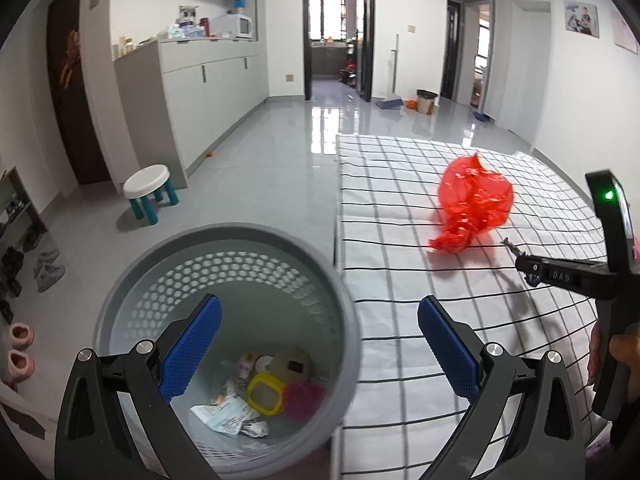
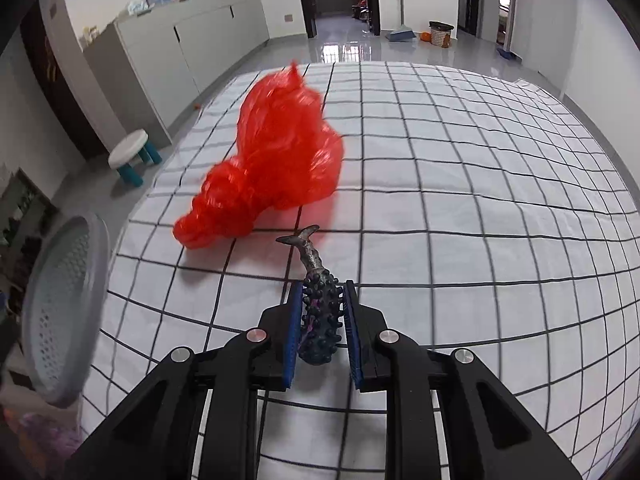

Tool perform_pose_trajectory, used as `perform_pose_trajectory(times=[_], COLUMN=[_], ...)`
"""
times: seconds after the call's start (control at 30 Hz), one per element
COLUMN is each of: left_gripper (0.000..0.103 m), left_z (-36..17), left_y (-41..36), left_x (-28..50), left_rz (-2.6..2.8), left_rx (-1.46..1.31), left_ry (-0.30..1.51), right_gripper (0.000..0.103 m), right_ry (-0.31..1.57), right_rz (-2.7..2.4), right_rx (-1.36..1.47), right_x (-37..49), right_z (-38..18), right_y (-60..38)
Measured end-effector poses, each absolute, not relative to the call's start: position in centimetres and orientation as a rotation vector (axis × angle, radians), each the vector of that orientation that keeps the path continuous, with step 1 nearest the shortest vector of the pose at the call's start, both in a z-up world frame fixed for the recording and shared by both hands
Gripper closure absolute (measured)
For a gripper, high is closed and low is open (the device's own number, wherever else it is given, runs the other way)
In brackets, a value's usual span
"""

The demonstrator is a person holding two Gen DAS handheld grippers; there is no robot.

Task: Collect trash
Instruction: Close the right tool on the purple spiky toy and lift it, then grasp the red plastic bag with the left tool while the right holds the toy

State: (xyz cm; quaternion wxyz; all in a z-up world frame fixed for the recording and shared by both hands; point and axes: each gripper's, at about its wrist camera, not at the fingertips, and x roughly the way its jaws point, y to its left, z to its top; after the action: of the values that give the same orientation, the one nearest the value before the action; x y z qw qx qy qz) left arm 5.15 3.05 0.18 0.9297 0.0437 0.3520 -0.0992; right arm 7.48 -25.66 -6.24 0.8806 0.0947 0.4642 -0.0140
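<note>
Checked sheet point(image 2: 460, 200) is spread flat over the worktop; it is seen in both views.

Bin point(image 1: 132, 264) is placed off the worktop's left edge, rim about level with the sheet. Trash is already collected inside: yellow lid, pink lid, crumpled paper.

Red bag point(image 2: 272, 160) is crumpled on the sheet, well apart from the bin, not gripped by anything. It is blurred in the right view.

Left hand-held gripper point(image 1: 320, 348) is released, nothing between the blue pads point(image 1: 192, 352). It is held over the bin's right rim, half above the sheet.

Right hand-held gripper point(image 2: 321, 324) is clenched on the toy point(image 2: 318, 312), a dark knobbly fish-like piece. The body is squeezed between the pads, and the tail is pointed forward toward the bag.

Risks, as judged:
- Toy is gripped on rounded knobs, so pad contact is patchy. It could be twisted or slipped out if swung fast toward the bin.
- Tail is stuck out past the fingertips, just beside the bag. The bag could be snagged and dragged on the way across.
- Bag is light and loose; it could be pushed off the far edge by a passing gripper.
- Left hand-held gripper is parked over the bin opening, so the drop path could be blocked or the two grippers clashed.
- Whether the toy is lifted clear of the sheet cannot be told.
</note>
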Motion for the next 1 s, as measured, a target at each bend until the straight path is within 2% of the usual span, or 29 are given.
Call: perform_pose_trajectory(times=[0.47, 1.0], left_gripper=[0.006, 0.006], left_z=[-0.9, -5.1], left_y=[-5.6, -15.6], left_x=[9.9, 15.8], left_rz=[-0.283, -0.353], left_rx=[0.137, 0.258], left_ry=[0.771, 0.849], right_gripper=[0.083, 0.083], right_ry=[0.936, 0.905], right_rz=[-0.044, -0.041], right_rx=[0.343, 0.493], right_x=[6.9, 7.2], right_z=[-4.6, -3.8], right_y=[-31.3, -35.5])
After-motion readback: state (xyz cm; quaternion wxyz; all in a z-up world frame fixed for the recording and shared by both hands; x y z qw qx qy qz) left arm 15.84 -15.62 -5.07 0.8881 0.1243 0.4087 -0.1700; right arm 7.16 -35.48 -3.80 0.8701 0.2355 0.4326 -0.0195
